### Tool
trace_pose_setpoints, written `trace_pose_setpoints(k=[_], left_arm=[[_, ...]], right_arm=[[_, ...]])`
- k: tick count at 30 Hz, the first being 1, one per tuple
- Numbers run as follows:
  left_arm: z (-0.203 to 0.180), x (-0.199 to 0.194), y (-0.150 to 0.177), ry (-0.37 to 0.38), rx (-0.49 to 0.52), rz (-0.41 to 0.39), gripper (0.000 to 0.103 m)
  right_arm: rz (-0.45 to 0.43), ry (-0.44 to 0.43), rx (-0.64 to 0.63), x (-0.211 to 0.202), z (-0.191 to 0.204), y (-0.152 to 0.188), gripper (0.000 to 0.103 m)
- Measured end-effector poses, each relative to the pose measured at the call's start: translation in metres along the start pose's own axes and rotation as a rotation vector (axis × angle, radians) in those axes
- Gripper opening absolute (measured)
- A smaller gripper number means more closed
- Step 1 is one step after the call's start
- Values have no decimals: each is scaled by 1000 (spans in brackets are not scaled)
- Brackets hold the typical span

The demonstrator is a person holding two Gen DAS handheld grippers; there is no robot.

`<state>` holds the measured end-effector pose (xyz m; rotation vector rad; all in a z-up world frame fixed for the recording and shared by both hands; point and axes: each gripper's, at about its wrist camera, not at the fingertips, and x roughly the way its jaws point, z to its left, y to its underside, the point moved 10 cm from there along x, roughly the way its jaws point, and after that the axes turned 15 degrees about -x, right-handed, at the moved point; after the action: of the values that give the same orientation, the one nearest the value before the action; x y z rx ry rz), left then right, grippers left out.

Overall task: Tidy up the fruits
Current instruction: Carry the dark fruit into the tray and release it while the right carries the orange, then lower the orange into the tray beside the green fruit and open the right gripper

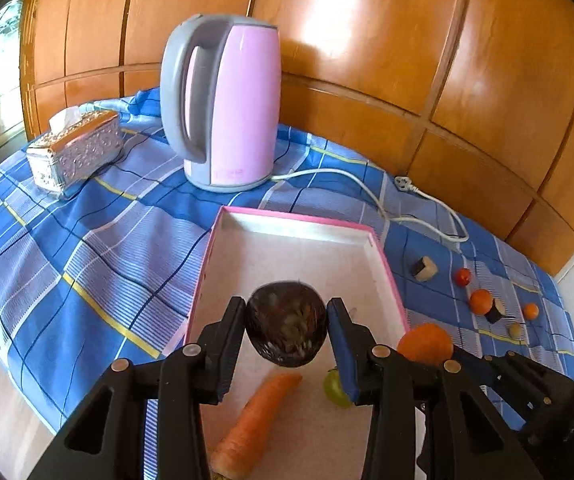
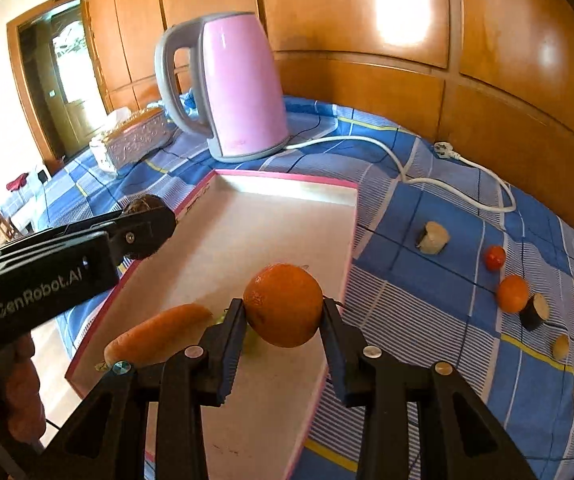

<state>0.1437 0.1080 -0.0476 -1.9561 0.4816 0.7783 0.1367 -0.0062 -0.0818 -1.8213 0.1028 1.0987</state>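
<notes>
My left gripper [image 1: 287,316] is shut on a dark purple-brown round fruit [image 1: 285,324] and holds it above the pink-rimmed white tray [image 1: 287,236]. My right gripper [image 2: 283,312] is shut on a large orange [image 2: 283,304] above the tray's right side [image 2: 349,240]. A carrot [image 1: 255,424] and a green grape [image 1: 335,388] lie in the tray's near end; the carrot also shows in the right wrist view [image 2: 155,336]. The orange shows in the left wrist view [image 1: 425,344] at the tray's right rim.
A pink kettle [image 1: 227,104] with white cord [image 1: 371,196] stands behind the tray, a silver tissue box [image 1: 75,152] to its left. On the blue checked cloth right of the tray lie a tomato [image 2: 495,258], two small oranges [image 2: 512,294], and cut pieces [image 2: 433,238].
</notes>
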Motion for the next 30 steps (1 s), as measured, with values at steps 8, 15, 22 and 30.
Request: trace_pose_setpoints(k=[8,15,22,30], left_arm=[[4,1,15,-16,-15,17,46],[3,-8,28,-30,-11,9,46],[1,-14,39,-38,1,9,46],[-13,-19,51,-18,44,16,46]], right_arm=[[13,-40,57,0,4,14,41],[-6,-32,92,-12,3,19,41],[12,18,157,-20,-13,34,41],[1,82,182,-34,-29,44,41]])
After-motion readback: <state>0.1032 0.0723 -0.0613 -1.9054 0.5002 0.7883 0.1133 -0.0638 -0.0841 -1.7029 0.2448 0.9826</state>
